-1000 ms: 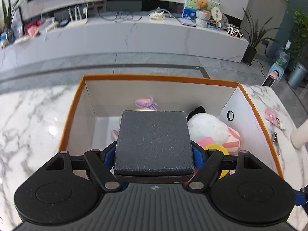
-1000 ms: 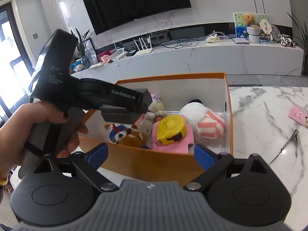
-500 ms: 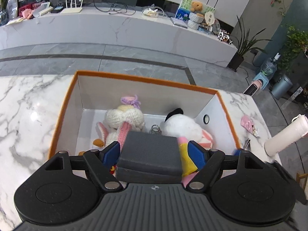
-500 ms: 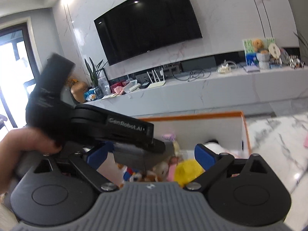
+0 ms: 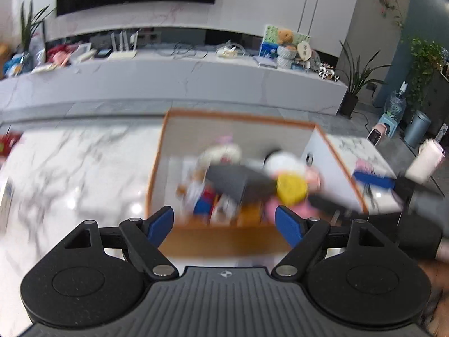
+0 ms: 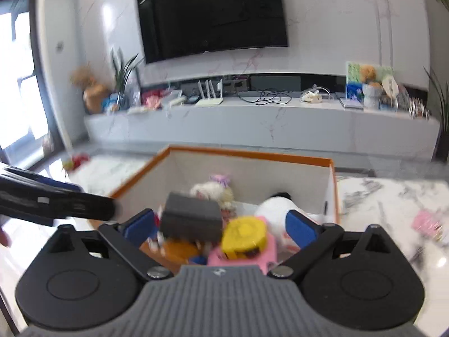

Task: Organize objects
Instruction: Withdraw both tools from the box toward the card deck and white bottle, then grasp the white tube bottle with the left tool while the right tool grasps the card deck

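Marble tabletop (image 5: 70, 168) carries the box (image 6: 247, 156) near its right end, the grey block (image 6: 192, 220) now lying inside on the toys (image 6: 244, 234), so with both claws, left (image 5: 224, 221) and right (image 6: 221, 224), just opened and empty, I'd back off clear of the rim.

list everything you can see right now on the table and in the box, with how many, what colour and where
box: one, orange rim, white inside, on the marble table
block: one, dark grey, in the box on the toys
plush toys: several, white and pink, in the box
yellow toy: one, on a pink toy, box front
pink item: one, on the table right of the box
bottle: one, pale, right of the box
left tool: one, black with blue pads, open, empty
right tool: one, same colours, open, empty
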Available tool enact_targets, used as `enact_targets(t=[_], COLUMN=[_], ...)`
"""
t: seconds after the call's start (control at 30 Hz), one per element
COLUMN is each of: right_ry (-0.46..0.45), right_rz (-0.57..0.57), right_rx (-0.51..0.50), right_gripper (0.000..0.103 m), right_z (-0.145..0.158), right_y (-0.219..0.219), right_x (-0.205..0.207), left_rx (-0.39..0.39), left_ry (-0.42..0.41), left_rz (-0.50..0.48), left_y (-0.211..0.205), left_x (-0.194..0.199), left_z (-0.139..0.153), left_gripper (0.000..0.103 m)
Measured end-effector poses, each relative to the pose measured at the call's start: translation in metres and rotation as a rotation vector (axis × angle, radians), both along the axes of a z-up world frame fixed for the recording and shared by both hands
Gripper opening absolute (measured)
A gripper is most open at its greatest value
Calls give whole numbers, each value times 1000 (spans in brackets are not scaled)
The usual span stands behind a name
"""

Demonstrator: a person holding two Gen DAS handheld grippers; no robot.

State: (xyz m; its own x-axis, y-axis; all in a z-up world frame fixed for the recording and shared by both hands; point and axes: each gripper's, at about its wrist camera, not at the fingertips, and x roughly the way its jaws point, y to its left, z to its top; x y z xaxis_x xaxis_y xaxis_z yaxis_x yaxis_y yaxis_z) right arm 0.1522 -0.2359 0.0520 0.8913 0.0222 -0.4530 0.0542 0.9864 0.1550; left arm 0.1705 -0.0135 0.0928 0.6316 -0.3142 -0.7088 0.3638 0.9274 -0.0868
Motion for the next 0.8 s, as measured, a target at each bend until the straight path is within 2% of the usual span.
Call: enact_targets(t=[0.17, 0.3, 0.5, 0.6, 0.8], right_ry=[29, 54, 67, 98, 220], right_rz=[51, 47, 74, 99, 111], right_rx=[-41, -51, -6, 6, -57], right_gripper=[100, 100, 100, 100, 100], right_z=[0, -4, -7, -15, -48], right_y=[10, 15, 25, 34, 69], right_x=[-29, -40, -47, -40, -12], left_rx=[5, 75, 171, 250, 199], left_ry=[68, 140, 136, 110, 105], left_rz=[15, -41, -125, -87, 10], left_y=[32, 33, 28, 30, 40], left_x=[-44, -58, -64, -61, -48], left_z=[-42, -85, -119, -133, -136], left_gripper=[95, 95, 95, 97, 97])
